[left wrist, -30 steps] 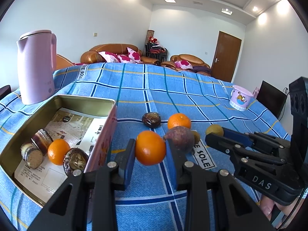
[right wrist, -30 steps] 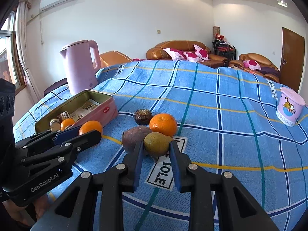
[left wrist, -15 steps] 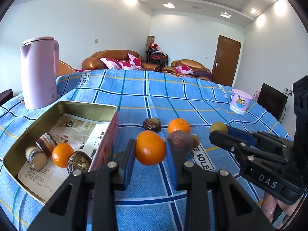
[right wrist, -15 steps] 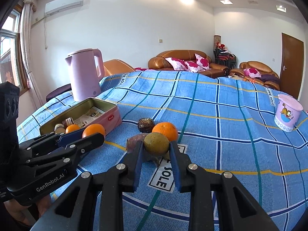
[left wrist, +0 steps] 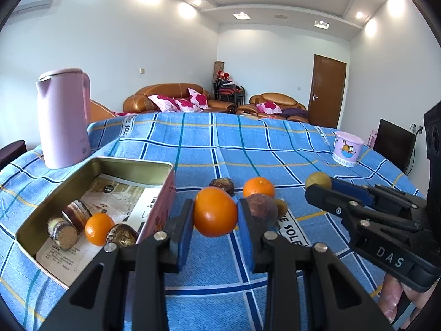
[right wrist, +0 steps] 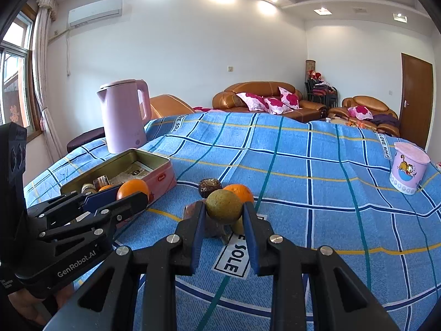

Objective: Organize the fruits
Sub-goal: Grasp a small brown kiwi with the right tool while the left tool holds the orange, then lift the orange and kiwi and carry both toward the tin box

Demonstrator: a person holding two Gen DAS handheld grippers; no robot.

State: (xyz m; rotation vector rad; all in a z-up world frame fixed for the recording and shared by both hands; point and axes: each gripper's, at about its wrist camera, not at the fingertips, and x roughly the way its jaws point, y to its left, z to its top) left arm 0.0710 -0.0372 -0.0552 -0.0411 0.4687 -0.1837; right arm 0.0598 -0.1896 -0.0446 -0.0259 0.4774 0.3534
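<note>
Currently, an orange point(left wrist: 215, 211) is clamped between the blue pads of the left hand-held gripper point(left wrist: 215, 215) and is held clear of the desk point(left wrist: 275, 143), just to the right of the open tin box point(left wrist: 165, 193). A greenish-brown round fruit point(right wrist: 223, 207) is pinched in the same way by the right hand-held gripper point(right wrist: 223, 212), which is raised above the loose fruit. Both pairs of jaws are closed firmly on their fruit.

On the blue checked cloth covering the desk, a small group of fruit is left: a second orange point(left wrist: 258, 187), a dark wrinkled fruit point(left wrist: 222, 185), a purple-brown fruit point(left wrist: 261, 208) and a small yellowish one point(left wrist: 281, 207) partly hidden behind it. They lie close together, near a printed label on the cloth.

Inside the tin box, which is lined with printed paper, a small orange point(left wrist: 99, 229) is seen beside a dark round fruit point(left wrist: 122, 235) and two short cut brown pieces point(left wrist: 70, 222), all gathered at the near end.

A pink kettle point(left wrist: 64, 118) is stood upright behind the box, and a pink cartoon cup point(left wrist: 347, 149) is placed well apart at the far right of the desk. Fingers point(left wrist: 391, 300) of the person are visible beneath the right hand-held gripper's body.
</note>
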